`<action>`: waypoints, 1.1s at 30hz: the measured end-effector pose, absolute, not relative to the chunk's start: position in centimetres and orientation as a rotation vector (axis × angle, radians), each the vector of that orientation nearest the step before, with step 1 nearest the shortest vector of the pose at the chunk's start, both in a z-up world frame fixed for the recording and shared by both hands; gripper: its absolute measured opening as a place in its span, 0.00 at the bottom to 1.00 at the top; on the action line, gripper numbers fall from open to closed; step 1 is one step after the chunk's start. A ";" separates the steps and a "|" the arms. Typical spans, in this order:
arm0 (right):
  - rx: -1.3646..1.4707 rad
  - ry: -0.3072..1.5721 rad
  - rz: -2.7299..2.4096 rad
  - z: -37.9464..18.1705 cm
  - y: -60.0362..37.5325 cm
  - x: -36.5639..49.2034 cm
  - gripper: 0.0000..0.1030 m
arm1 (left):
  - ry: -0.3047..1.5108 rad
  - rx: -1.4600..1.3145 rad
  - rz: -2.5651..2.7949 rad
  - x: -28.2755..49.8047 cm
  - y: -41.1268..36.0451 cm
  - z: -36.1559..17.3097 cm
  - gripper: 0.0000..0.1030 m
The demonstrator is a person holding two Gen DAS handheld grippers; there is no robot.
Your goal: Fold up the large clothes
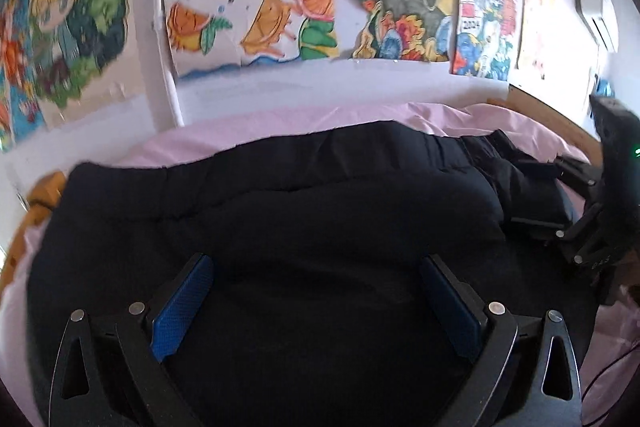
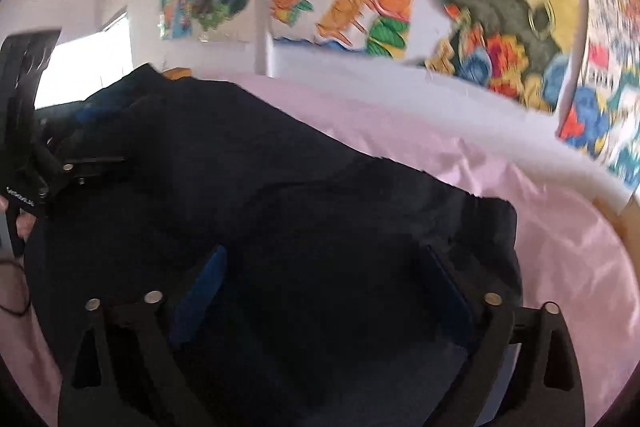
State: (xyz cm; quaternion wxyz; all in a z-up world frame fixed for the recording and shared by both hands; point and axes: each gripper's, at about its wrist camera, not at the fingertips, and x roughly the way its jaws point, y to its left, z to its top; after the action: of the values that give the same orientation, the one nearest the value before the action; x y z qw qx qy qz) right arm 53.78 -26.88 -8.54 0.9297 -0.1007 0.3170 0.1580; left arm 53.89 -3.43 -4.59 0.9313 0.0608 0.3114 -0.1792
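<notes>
Black bulky fabric garment (image 1: 280,211) spread mid-frame on pink bedsheet (image 2: 540,227). Left gripper (image 1: 316,301) and right gripper (image 2: 324,299) both released, hovering over it. Judged mid-fold; next move needs an edge grasp.

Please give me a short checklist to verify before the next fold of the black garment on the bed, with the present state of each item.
1. Left gripper open: ok.
2. Right gripper open: ok.
3. Both grippers over the black garment: ok.
4. Garment lies on the pink sheet, not hanging off: ok on the far side, near edge cannot tell.
5. Garment flat without bunching: not ok, a ridge of folds crosses it.
6. Fabric between the pads: cannot tell.
</notes>
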 end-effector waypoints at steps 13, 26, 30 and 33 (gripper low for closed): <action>-0.051 0.723 0.382 -12.6 -28.1 59.0 0.99 | 0.666 0.114 -0.357 56.9 -4.4 -6.4 1.00; -0.083 0.690 0.331 -13.2 -27.4 58.3 0.99 | 0.669 0.133 -0.348 56.9 -4.5 -6.7 1.00; -0.052 0.700 0.349 -12.3 -28.1 57.9 0.99 | 0.676 0.114 -0.367 56.5 -3.8 -6.3 1.00; -0.014 0.714 0.352 -11.2 -28.9 57.1 0.99 | 0.676 0.088 -0.381 55.7 -3.0 -5.4 1.00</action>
State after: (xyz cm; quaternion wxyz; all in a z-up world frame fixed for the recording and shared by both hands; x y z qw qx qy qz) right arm 57.06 -28.88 -11.19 0.9218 -0.0068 0.3475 0.1716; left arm 55.67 -2.97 -5.36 0.9246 0.0430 0.3297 -0.1857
